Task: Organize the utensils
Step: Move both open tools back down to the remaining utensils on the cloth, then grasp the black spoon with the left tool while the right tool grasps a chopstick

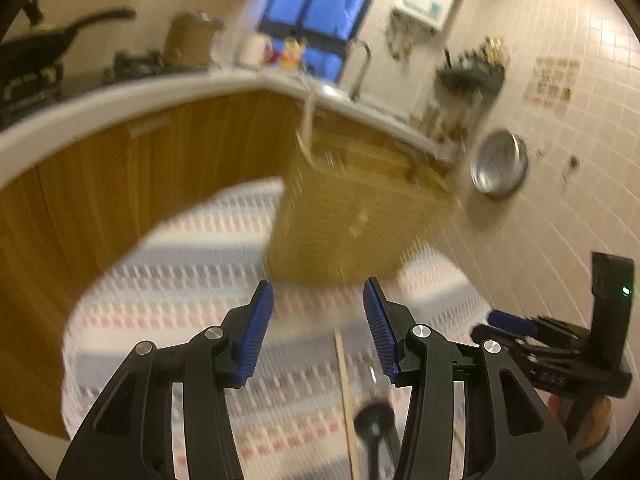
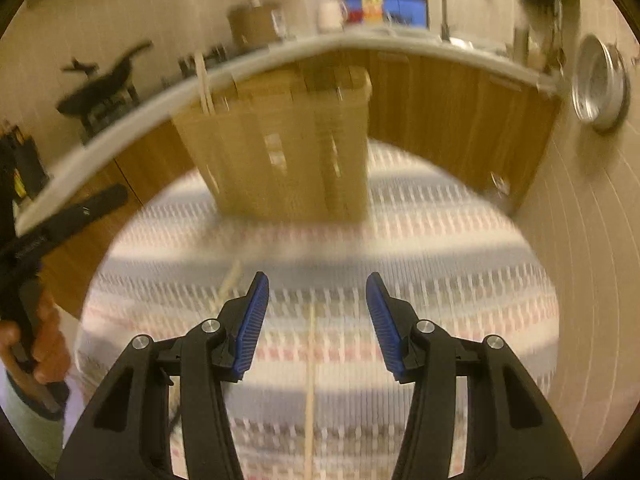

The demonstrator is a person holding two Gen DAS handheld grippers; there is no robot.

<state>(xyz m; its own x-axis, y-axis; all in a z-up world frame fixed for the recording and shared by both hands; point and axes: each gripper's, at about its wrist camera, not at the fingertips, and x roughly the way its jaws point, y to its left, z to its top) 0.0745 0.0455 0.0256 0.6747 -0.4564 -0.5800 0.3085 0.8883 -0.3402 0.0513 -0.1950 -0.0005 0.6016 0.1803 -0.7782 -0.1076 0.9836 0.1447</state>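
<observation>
A tall wooden utensil holder (image 1: 348,216) (image 2: 288,148) stands on the round table's patterned cloth (image 1: 180,280) (image 2: 440,264), with pale sticks rising from its left corner. My left gripper (image 1: 318,300) hangs open above the cloth, short of the holder, nothing between its blue pads. Below it lie a wooden chopstick (image 1: 346,400) and a black utensil (image 1: 374,420) with a round end. My right gripper (image 2: 317,292) is open too, over another chopstick (image 2: 310,380); a further pale stick (image 2: 230,280) lies left of it. Both views are motion-blurred.
Behind the table runs a curved kitchen counter (image 1: 120,96) (image 2: 280,52) with wooden cabinet fronts, a sink tap (image 1: 360,64), jars and a black pan (image 1: 48,44). A metal bowl (image 1: 498,166) hangs on the tiled wall at the right. A hand (image 2: 44,344) holds the left gripper's handle.
</observation>
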